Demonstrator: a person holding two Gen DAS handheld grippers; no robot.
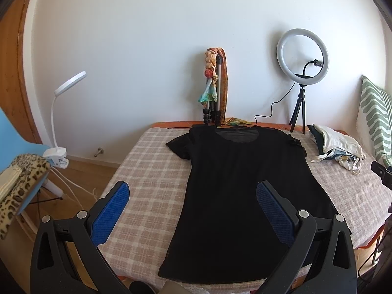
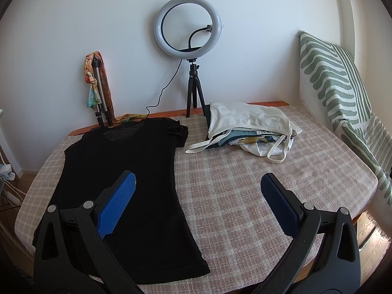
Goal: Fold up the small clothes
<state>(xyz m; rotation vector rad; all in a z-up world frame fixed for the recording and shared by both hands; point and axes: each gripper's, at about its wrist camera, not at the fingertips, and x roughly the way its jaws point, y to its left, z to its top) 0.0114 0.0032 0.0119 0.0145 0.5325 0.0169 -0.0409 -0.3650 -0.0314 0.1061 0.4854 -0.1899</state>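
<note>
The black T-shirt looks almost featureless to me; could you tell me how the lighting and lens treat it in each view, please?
Left wrist view: the black T-shirt is sharp at its outline but underexposed, with only the sheer neckline panel showing; fisheye bends the checked blanket. Right wrist view: same crushed blacks, daylight soft, corners vignetted, the ring light unlit.

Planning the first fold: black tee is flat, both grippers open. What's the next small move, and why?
Probably lower the left gripper to the spread-out black short-sleeved T-shirt's left side edge and pinch it. The shirt lies flat on the checked pink cloth, its right sleeve looks already tucked in, and both the left and the right gripper hover open, holding nothing.
</note>
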